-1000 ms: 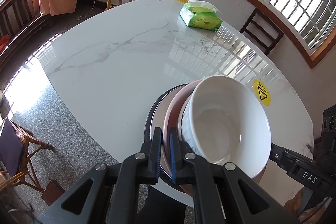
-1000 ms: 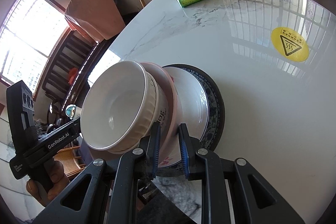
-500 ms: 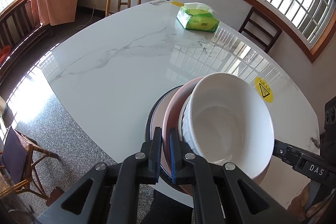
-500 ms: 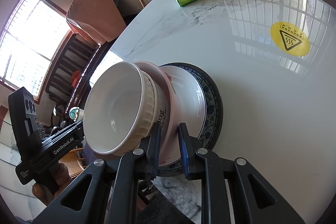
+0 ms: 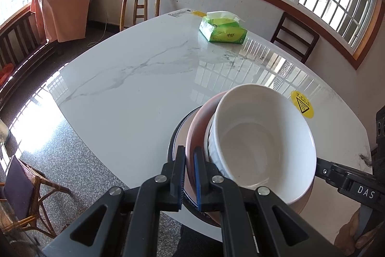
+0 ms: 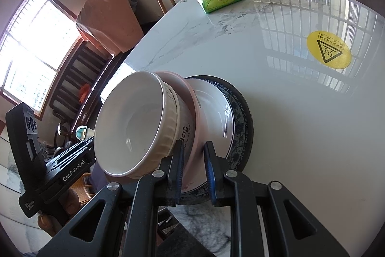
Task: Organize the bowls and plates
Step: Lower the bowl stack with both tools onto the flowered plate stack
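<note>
Lifting a nested stack off the worktop (image 5: 134,93) edge at six o'clock: left tongs (image 5: 189,175) clenching the pink bowl (image 5: 196,127) rim, right tongs (image 6: 194,168) clamping the opposite rim, white bowl (image 6: 134,127) inside, tilting further than a second ago, patterned plate (image 6: 240,112) beneath. Tipping risk growing.

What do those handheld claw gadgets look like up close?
Each claw, left and right, is matte black plastic: two angular arms with triangular cut-outs, silver rivets at the joints, and blue pads lining the fingers. One body carries white "DAS" lettering, the other "GenRobot.AI".
</note>
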`<action>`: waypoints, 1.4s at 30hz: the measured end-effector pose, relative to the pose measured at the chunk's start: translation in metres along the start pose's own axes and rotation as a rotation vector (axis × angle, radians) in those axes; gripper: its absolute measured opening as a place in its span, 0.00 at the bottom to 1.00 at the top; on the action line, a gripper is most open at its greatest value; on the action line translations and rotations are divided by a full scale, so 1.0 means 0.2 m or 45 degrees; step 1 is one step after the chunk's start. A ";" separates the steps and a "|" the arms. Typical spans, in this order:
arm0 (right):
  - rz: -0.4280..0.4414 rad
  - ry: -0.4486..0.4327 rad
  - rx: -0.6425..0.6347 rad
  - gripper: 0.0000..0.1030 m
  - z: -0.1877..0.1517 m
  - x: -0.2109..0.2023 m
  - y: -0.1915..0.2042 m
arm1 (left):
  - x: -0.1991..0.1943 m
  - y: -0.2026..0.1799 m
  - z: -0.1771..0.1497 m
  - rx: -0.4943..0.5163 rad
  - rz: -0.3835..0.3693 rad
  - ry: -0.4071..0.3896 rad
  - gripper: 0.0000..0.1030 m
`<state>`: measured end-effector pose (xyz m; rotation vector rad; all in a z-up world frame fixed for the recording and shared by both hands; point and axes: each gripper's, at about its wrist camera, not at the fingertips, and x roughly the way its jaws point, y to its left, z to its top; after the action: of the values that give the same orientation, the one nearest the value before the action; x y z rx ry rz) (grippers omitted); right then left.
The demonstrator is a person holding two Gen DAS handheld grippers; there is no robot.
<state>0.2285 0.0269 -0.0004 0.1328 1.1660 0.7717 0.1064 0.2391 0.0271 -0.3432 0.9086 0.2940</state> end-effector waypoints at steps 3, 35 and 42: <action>-0.007 -0.013 -0.002 0.18 -0.01 0.00 0.00 | 0.00 -0.01 0.00 0.010 0.005 -0.015 0.05; -0.088 -0.123 -0.007 0.26 -0.04 0.00 0.01 | -0.02 0.00 -0.06 0.065 0.013 -0.174 0.10; -0.129 -0.163 -0.052 0.26 -0.06 -0.01 0.04 | -0.06 0.01 -0.07 0.059 0.006 -0.245 0.11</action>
<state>0.2145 0.0279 0.0000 0.0870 1.0275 0.6872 0.0883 0.2347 0.0282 -0.2652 0.7259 0.3046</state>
